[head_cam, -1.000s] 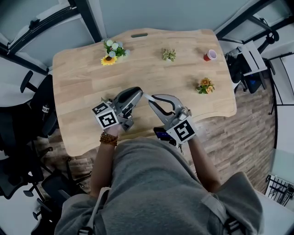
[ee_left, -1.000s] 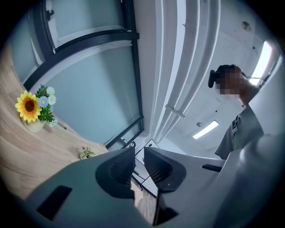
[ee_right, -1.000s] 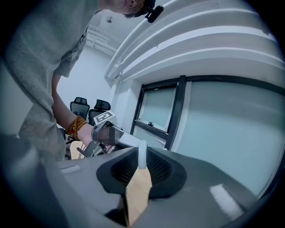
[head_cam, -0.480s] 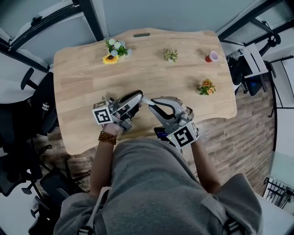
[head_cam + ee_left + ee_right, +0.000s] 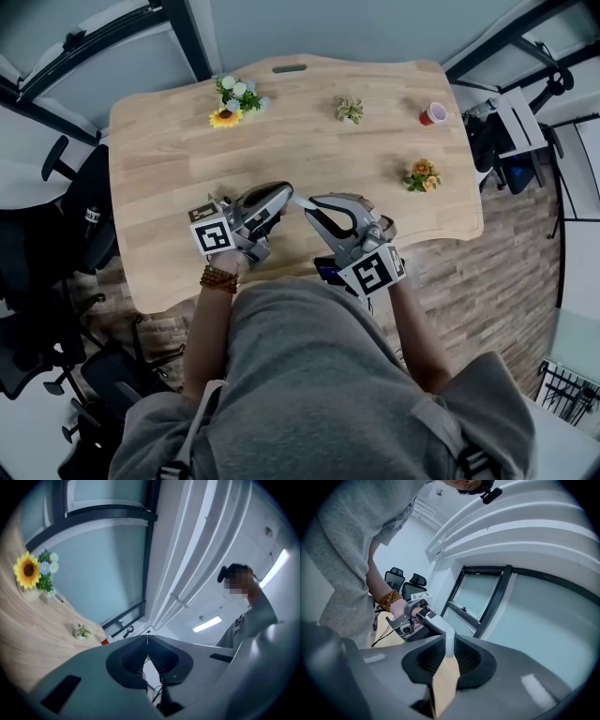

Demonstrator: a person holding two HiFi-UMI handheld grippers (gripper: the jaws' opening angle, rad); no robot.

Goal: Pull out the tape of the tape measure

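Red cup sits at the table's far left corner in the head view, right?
No. The red cup stands at the far right corner of the table; the sunflowers are at the far left corner. The head view shows it.

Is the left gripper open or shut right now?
Shut. The left gripper has just closed its jaws; they meet at the tips, pinching the white tape end from the tape measure in the right gripper.
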